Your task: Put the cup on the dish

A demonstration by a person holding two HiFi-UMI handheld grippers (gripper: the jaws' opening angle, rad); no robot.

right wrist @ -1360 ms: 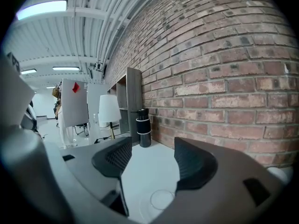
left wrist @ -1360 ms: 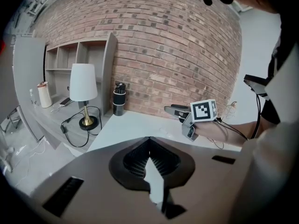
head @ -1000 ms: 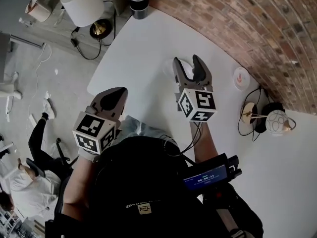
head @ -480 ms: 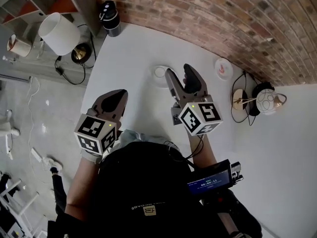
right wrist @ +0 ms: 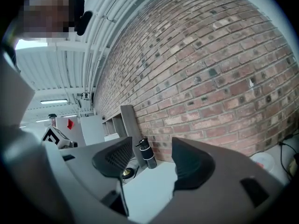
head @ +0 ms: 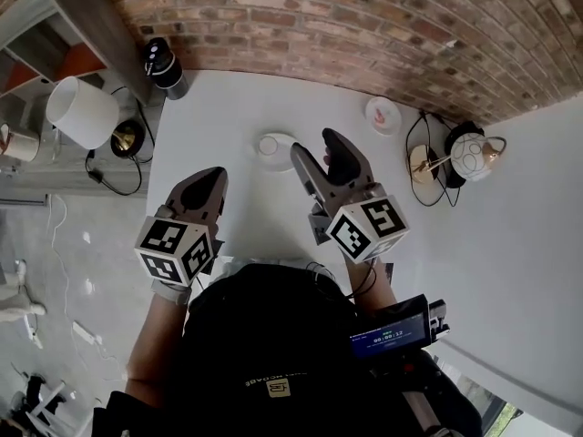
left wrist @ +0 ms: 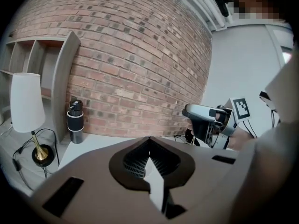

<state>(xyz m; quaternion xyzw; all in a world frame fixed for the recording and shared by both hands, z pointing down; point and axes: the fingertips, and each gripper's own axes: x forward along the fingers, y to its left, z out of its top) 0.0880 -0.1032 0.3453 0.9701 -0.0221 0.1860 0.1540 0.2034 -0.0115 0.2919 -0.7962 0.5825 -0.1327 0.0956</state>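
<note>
- Showing only black-and-white square patterns, the marker cubes carry no letters. The small screen [head: 393, 333] at the person's waist shows pale digits too small to read, and a small label on the black clothing is equally illegible.
- The head view alone shows the task's things. The white dish [head: 271, 149] sits on the white table [head: 228, 107], and the small white cup [head: 383, 113], with a pinkish patch on it, stands apart from it, nearer the brick wall [head: 364, 16].
- The left gripper view shows what the head view cannot settle: the left gripper [left wrist: 149, 146] has its jaws pressed together with nothing between them. Beyond it are a black bottle [left wrist: 74, 122], a white-shaded lamp [left wrist: 26, 101] and the other gripper off to the right.
- The right gripper view shows the right gripper [right wrist: 152, 147] with its jaws spread and empty. The black bottle is framed far off between them, beside a grey shelf unit [right wrist: 128, 125].
- In the head view the dish lies just ahead and left of the right gripper's tips, not touching. The cup is farther off to their right, close to a patterned globe lamp [head: 469, 153]. The left gripper [head: 202, 185] hovers well short of both.
</note>
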